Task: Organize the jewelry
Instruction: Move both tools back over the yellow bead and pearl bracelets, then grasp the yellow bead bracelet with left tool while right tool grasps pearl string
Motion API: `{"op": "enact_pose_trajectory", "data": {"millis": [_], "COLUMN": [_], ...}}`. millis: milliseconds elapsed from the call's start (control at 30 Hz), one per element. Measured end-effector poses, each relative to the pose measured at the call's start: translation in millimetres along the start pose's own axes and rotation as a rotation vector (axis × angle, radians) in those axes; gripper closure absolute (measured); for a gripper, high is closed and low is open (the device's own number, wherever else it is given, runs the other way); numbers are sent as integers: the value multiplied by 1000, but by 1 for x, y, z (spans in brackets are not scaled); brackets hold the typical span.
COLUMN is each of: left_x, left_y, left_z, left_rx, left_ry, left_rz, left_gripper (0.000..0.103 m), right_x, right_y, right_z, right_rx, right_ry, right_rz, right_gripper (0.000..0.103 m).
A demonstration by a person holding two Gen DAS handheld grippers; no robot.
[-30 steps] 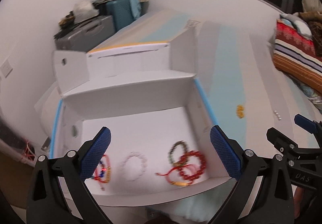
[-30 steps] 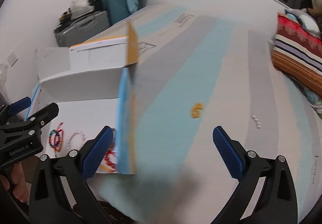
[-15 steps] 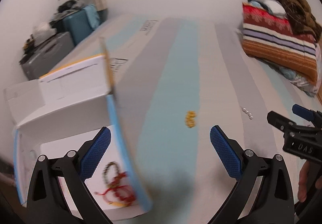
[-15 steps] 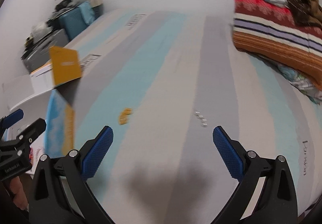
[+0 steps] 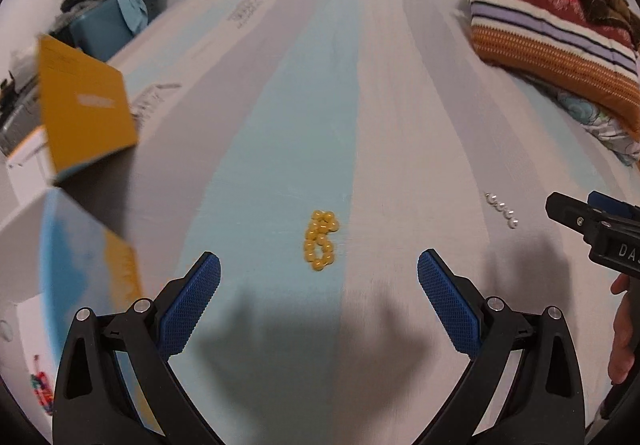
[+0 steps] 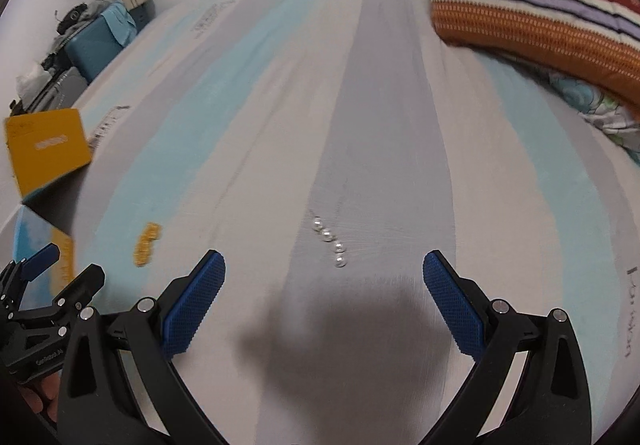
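Note:
A yellow bead bracelet [image 5: 320, 239] lies bunched on the blue stripe of the bed cover, just ahead of my open left gripper [image 5: 319, 277], whose fingers are empty. A short row of small pearl beads [image 6: 330, 241] rests on the grey stripe, straight in front of my open right gripper [image 6: 324, 277]. The same pearl beads [image 5: 502, 209] show at the right in the left wrist view, and the yellow bracelet [image 6: 146, 243] at the left in the right wrist view. The open cardboard box [image 5: 80, 237] sits at the left edge, with a coloured bracelet [image 5: 42, 391] just visible inside.
A folded striped blanket [image 5: 548, 29] lies at the far right. The box's yellow flap [image 5: 84, 113] stands up at the left. Suitcases [image 5: 108, 27] and clutter sit beyond the bed's far left corner. A hand [image 5: 622, 337] holds the right gripper's body [image 5: 600, 229].
Both grippers have swung right, away from the box interior and out over the bed cover. The yellow bracelet now sits ahead of the left gripper, the pearl beads ahead of the right.

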State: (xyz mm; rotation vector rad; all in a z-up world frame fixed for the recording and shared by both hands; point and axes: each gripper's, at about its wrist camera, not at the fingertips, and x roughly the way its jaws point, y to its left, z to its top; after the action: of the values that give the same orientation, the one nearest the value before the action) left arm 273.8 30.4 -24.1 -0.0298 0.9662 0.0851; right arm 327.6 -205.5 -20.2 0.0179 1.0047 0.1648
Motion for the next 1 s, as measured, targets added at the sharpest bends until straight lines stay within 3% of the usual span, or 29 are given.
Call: {"op": "enact_pose_trajectory", "data": {"millis": [233, 400, 467, 733, 900, 967, 1000], "left_x": [51, 76, 79, 81, 80, 79, 79], "left_y": [0, -2, -2, -5, -7, -7, -7], "left_z": [4, 5, 4, 2, 0, 0, 1], "left_rx": [-10, -10, -6, 13, 24, 32, 33], "left_ry": [34, 58, 67, 88, 92, 92, 92], "left_rz": [5, -8, -10, -47, -52, -50, -49], "left_gripper": [6, 7, 9, 59, 81, 85, 88], "right_x": [53, 74, 81, 88, 88, 88, 88], "right_y": [-2, -5, -8, -13, -12, -11, -11], "right_z": [-2, -5, -6, -13, -13, -13, -13], "right_rx": [-12, 6, 18, 41, 27, 25, 27], "right_ry": [45, 71, 87, 72, 72, 72, 71], "right_rz": [-9, 11, 23, 14, 11, 8, 8], "right_gripper": [8, 23, 34, 64, 82, 92, 92]}}
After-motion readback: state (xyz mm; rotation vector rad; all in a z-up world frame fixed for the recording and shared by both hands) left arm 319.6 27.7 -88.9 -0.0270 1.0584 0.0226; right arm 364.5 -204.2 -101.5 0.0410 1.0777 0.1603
